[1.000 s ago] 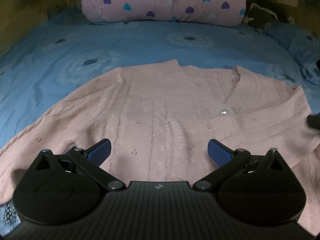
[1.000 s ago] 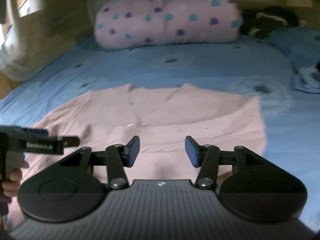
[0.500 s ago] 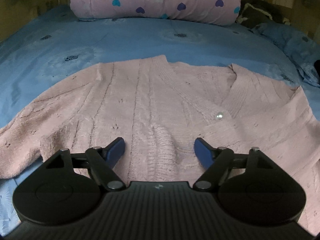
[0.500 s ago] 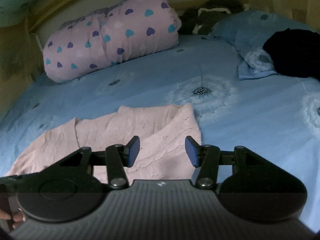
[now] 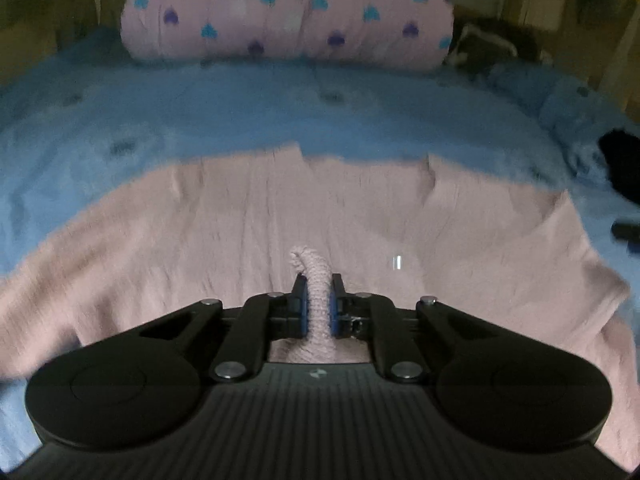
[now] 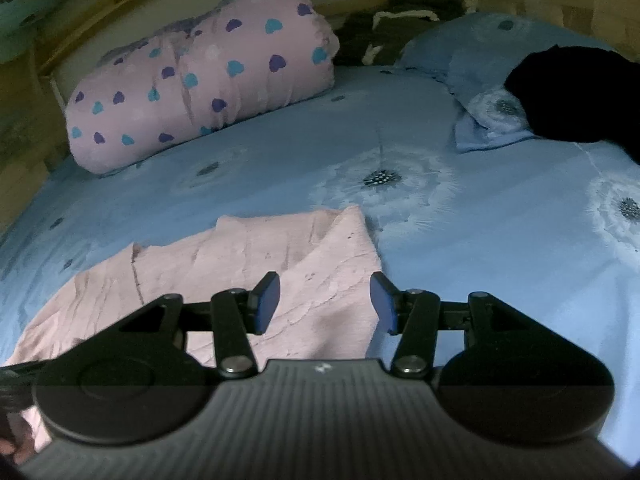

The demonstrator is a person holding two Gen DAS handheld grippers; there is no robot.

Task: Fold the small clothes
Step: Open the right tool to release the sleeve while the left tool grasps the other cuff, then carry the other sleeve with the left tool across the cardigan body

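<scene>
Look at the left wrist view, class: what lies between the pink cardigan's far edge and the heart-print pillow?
Only bare blue bedsheet lies between the pink cardigan and the heart-print pillow in the left wrist view.

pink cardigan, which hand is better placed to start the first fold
Left, probably. The left tongs have just closed on a pinched ridge of the pink cardigan, while the right tongs hang open above its edge, holding nothing.
</scene>
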